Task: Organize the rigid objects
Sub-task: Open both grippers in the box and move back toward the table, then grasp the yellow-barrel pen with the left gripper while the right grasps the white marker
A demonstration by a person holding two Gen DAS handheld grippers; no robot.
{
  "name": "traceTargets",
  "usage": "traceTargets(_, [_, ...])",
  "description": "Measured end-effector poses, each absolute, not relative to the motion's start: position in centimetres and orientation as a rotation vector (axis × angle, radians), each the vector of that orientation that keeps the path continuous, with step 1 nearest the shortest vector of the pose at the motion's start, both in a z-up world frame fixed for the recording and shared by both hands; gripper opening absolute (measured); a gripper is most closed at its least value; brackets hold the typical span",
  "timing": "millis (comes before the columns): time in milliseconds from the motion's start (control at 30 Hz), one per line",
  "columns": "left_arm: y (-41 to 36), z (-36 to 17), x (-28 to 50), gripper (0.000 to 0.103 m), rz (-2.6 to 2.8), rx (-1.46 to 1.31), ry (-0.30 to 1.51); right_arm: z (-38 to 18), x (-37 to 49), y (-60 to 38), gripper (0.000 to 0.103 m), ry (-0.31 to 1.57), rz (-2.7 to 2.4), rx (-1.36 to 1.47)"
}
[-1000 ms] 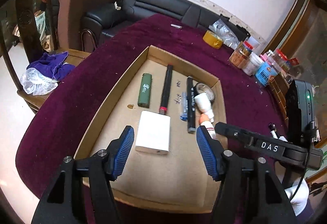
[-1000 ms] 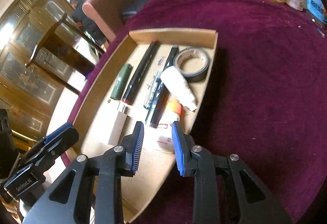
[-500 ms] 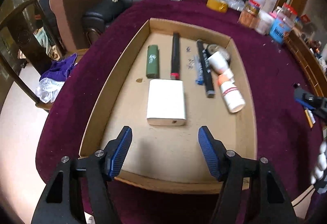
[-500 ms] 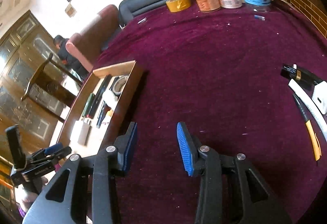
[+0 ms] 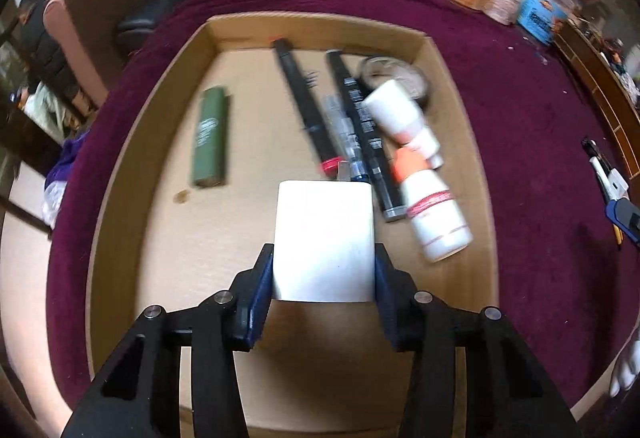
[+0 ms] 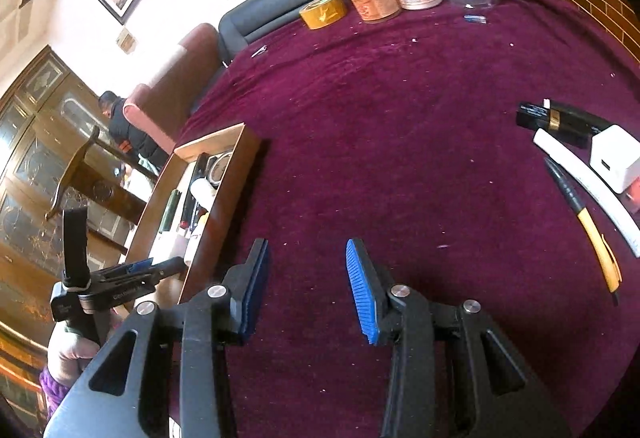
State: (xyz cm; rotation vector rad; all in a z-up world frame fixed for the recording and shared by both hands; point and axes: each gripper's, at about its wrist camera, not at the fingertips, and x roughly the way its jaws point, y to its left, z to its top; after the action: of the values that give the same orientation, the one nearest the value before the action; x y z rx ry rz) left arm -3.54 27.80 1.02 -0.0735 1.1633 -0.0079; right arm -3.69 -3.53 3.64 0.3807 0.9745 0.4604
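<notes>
Between closing jaws, white box (image 5: 324, 238)

My left gripper (image 5: 324, 278): black frame, blue ribbed pads. White box (image 5: 324, 238), plain. Cardboard tray (image 5: 120, 174): tan. Lighter (image 5: 210, 138): olive green, pale print. Marker (image 5: 306, 106): black, red tip. Bottle (image 5: 434, 214): white, orange cap, red bands. Tablecloth (image 6: 400, 118): deep maroon, white flecks. My right gripper (image 6: 306, 286): black, blue pads. Tape roll (image 6: 323, 10): yellow. Pen (image 6: 588, 226), far right: black and yellow.
</notes>
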Motion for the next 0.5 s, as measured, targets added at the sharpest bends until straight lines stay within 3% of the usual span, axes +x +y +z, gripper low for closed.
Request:
traceTargets(300, [29.2, 4.6, -7.7, 0.045, -0.002, -0.202, 1.032, 5.2, -2.9, -12.5, 0.037, 0.895, 0.289, 0.429])
traceTargets(400, [28.8, 7.4, -10.6, 0.056, -0.031, -0.235, 0.915, 4.9, -2.4, -16.2, 0.037, 0.904, 0.182, 0.396])
traceTargets(500, [26.5, 8.8, -12.1, 0.058, -0.136, -0.261, 0.848, 3.8, -2.0, -18.1, 0.037, 0.949, 0.142, 0.390])
